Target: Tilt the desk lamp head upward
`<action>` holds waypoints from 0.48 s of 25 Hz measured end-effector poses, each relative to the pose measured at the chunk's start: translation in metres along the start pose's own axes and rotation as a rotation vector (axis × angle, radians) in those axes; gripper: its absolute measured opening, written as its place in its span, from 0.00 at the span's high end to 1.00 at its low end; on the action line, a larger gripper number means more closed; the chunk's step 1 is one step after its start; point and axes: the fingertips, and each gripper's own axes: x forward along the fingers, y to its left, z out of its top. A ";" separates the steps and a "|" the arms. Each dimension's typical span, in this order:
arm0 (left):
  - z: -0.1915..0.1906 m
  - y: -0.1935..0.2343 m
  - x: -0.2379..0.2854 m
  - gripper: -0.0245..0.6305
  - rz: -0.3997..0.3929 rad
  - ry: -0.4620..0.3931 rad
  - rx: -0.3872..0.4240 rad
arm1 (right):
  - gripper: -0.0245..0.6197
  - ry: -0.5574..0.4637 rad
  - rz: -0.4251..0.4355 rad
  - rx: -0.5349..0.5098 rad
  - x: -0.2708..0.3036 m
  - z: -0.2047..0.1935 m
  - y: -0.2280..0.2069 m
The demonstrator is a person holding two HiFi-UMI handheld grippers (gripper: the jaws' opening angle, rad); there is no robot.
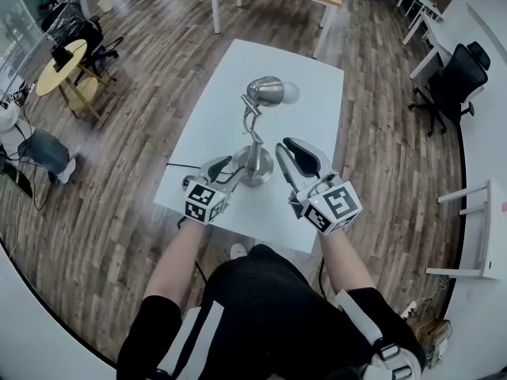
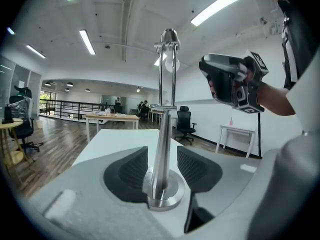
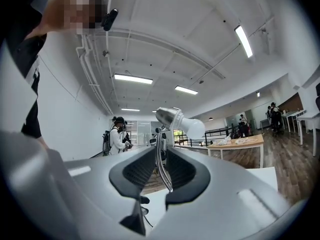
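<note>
- Left gripper [image 1: 230, 167], centre frame: your jaws stand apart, flanking the post [image 2: 162, 144] of the silver metal desk lamp [image 1: 265, 91], not gripping.
- Right gripper [image 1: 289, 145], just right: your jaws are slightly parted, empty.

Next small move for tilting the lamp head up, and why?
Probably close the left gripper on the pole first. Its jaws straddle the pole just above the base, with a gap showing on one side, so the lamp looks unbraced. The right gripper is open and short of the lamp head; pushing the head unbraced might tip the lamp.
</note>
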 end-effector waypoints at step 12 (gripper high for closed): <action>0.081 -0.049 -0.066 0.96 0.196 -0.227 -0.001 | 0.95 -0.022 0.022 -0.018 -0.083 0.009 -0.007</action>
